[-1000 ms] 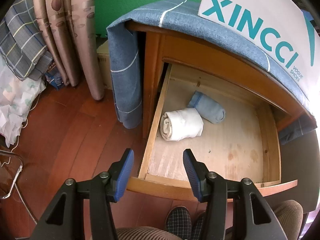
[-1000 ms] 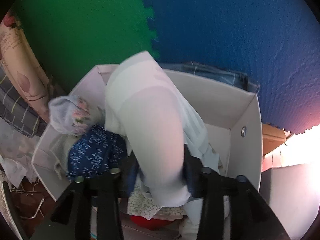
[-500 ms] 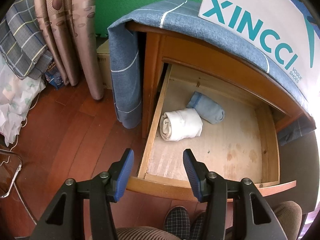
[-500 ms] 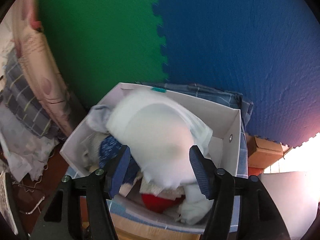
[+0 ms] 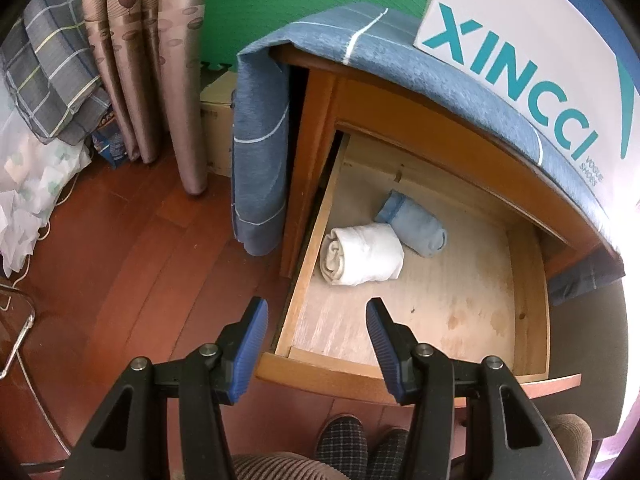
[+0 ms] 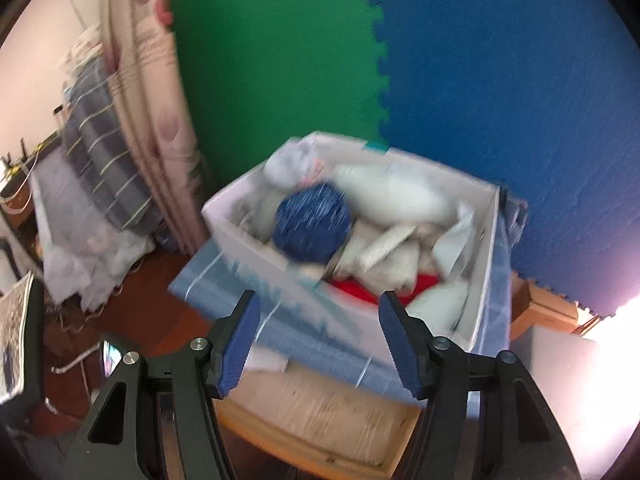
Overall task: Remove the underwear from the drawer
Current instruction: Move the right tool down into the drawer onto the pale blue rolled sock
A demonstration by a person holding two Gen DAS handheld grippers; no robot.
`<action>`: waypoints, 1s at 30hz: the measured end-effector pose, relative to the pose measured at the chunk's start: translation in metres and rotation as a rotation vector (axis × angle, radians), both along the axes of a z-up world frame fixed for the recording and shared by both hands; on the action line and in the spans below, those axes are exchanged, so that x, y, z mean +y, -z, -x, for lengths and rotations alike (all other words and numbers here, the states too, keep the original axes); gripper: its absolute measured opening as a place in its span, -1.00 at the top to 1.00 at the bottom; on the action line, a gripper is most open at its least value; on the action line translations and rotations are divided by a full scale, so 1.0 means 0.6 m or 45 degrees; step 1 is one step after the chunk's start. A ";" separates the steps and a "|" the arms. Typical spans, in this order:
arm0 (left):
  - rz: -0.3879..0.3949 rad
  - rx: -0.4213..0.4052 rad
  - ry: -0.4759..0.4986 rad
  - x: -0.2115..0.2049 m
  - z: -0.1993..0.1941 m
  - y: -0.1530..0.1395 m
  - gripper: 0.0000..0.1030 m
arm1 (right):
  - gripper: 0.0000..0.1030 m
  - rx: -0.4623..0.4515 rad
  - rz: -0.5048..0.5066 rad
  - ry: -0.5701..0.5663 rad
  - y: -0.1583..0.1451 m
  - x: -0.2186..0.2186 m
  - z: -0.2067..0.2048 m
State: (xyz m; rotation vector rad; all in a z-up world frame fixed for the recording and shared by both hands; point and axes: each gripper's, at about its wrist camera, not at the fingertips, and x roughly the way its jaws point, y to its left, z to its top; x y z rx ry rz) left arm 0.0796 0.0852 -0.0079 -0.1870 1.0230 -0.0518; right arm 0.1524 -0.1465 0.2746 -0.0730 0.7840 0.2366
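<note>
My right tongs [image 6: 318, 342] have released the white bundle [image 6: 394, 196] into the box [image 6: 486, 264] (both tongs apart, empty); two rolls remain in the drawer [image 5: 528, 280].

Both the left gripper [image 5: 316, 322] and the right gripper [image 6: 320, 316] are showing black plastic frames with silver screw heads and ribbed blue finger pads [image 5: 250, 346], while the person is wearing brown corduroy trousers [image 5: 276, 467] and dark checked slippers [image 5: 340, 440].
</note>
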 end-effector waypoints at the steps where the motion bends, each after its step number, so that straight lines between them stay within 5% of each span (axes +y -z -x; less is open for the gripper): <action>1: 0.003 -0.002 -0.005 0.001 0.000 -0.001 -0.02 | -0.14 0.010 0.008 -0.021 0.014 0.003 0.012; 10: 0.058 -0.026 -0.101 0.029 0.009 -0.009 -0.02 | 0.04 0.129 0.155 -0.252 0.160 0.057 0.051; 30: 0.213 -0.035 -0.199 0.074 0.008 -0.003 -0.02 | 0.32 0.278 0.611 -0.554 0.466 0.141 -0.079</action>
